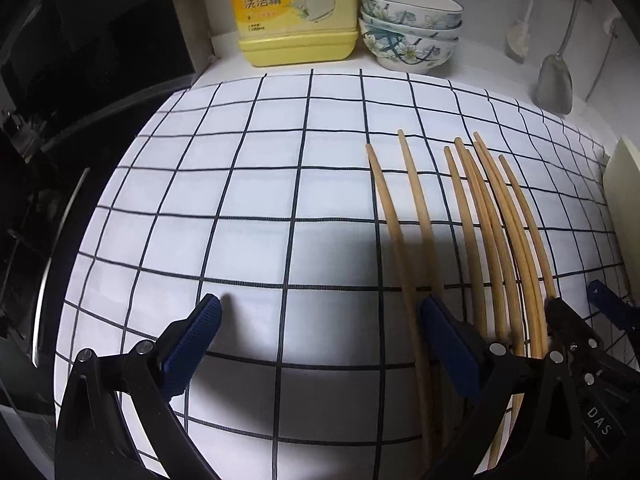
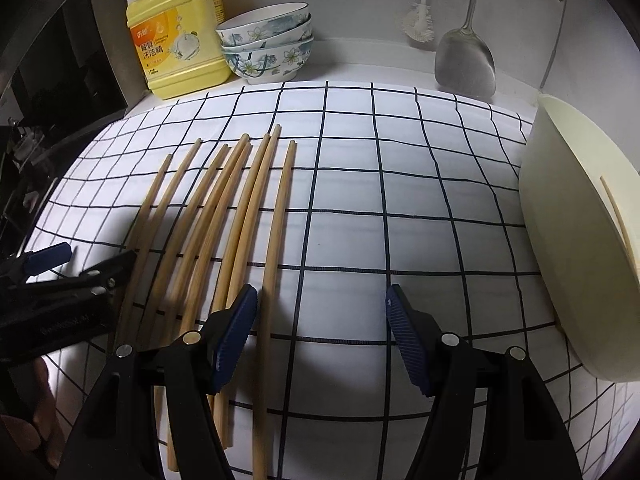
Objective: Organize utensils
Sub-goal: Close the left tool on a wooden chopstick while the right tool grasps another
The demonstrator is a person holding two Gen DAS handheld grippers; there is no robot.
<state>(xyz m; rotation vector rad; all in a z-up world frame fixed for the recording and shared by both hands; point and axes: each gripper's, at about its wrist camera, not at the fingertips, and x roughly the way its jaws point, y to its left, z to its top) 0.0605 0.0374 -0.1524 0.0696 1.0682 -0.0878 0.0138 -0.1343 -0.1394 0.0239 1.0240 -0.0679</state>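
Several wooden chopsticks (image 1: 476, 216) lie side by side on a white cloth with a dark grid (image 1: 260, 200); they also show in the right wrist view (image 2: 224, 208). My left gripper (image 1: 320, 308) is open and empty, its right finger (image 1: 448, 340) beside the leftmost chopsticks. My right gripper (image 2: 320, 300) is open and empty, its left finger (image 2: 236, 328) over the chopsticks' near ends. A cream holder (image 2: 580, 240) lies at the right. The right gripper's fingers (image 1: 572, 320) show at the left view's right edge.
A yellow detergent bottle (image 2: 176, 44) and stacked floral bowls (image 2: 268, 40) stand at the back. A metal spatula (image 2: 466, 60) and a white brush (image 2: 420, 20) hang on the back wall. A dark appliance (image 1: 80, 80) is at the left.
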